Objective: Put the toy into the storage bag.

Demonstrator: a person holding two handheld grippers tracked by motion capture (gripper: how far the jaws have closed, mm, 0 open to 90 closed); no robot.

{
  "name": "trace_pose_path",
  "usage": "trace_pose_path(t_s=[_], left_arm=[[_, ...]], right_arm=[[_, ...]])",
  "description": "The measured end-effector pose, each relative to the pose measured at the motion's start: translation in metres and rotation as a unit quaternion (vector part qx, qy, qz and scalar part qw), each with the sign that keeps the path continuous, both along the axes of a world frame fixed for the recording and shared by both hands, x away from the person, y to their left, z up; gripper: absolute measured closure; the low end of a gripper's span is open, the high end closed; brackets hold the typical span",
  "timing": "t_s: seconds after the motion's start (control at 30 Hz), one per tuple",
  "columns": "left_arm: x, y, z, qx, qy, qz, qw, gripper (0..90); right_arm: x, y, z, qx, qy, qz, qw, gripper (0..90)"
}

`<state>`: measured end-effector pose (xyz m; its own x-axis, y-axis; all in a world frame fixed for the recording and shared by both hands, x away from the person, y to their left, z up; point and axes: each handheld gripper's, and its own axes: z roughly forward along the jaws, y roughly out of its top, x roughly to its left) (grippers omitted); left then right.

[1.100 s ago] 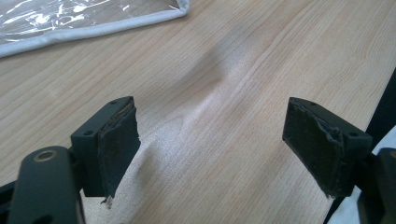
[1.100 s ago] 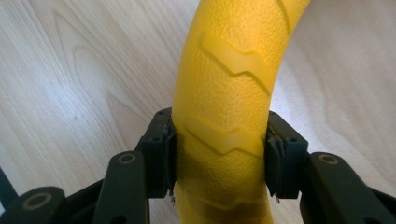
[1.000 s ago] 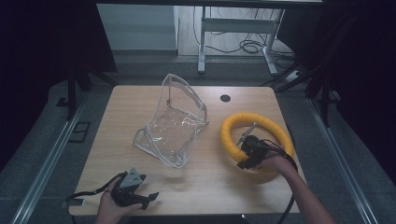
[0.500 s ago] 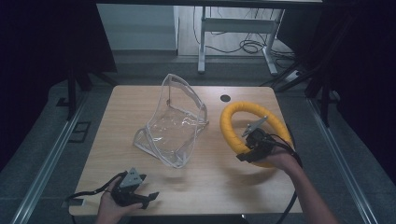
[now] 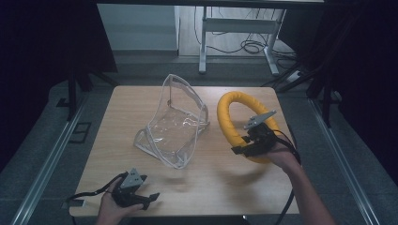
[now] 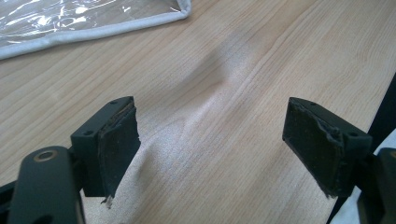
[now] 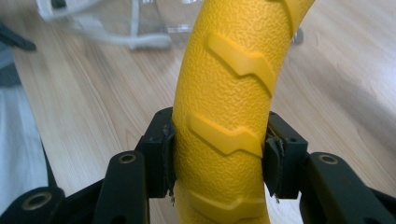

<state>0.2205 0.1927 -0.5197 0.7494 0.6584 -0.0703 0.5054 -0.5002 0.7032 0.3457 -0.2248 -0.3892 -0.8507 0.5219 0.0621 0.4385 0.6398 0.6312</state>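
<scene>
Right gripper (image 5: 240,150) is clamped on the yellow ring (image 5: 230,115), both pads pressed against its pebbled, chevron-ribbed tube (image 7: 224,107) (a snug grip). The ring is tipped up on edge off the wooden table (image 5: 211,183), rising away beyond the jaws. Past the ring, to this gripper's left, sits the clear plastic bag (image 5: 176,124), propped open. Left gripper (image 6: 210,140) rests low at the table's near edge, jaws spread wide over bare wood, the bag's white-trimmed corner (image 6: 180,9) ahead of it.
</scene>
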Motion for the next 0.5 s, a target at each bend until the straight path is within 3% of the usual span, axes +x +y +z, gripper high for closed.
trace_pose_path(t_s=[0.3,0.33,0.5], left_arm=[[0.001,0.0,0.0,0.003,-0.001,-0.002,1.0,18.4],[0.001,0.0,0.0,0.002,-0.001,-0.002,1.0,18.4],[0.001,0.0,0.0,0.003,-0.002,-0.002,1.0,18.4]], right_arm=[[0.0,-0.001,0.01,0.05,-0.02,-0.005,0.9985,52.3],[0.0,-0.001,0.013,0.069,-0.028,-0.011,0.9972,52.3],[-0.001,-0.002,0.02,0.096,-0.037,-0.01,0.9946,52.2]])
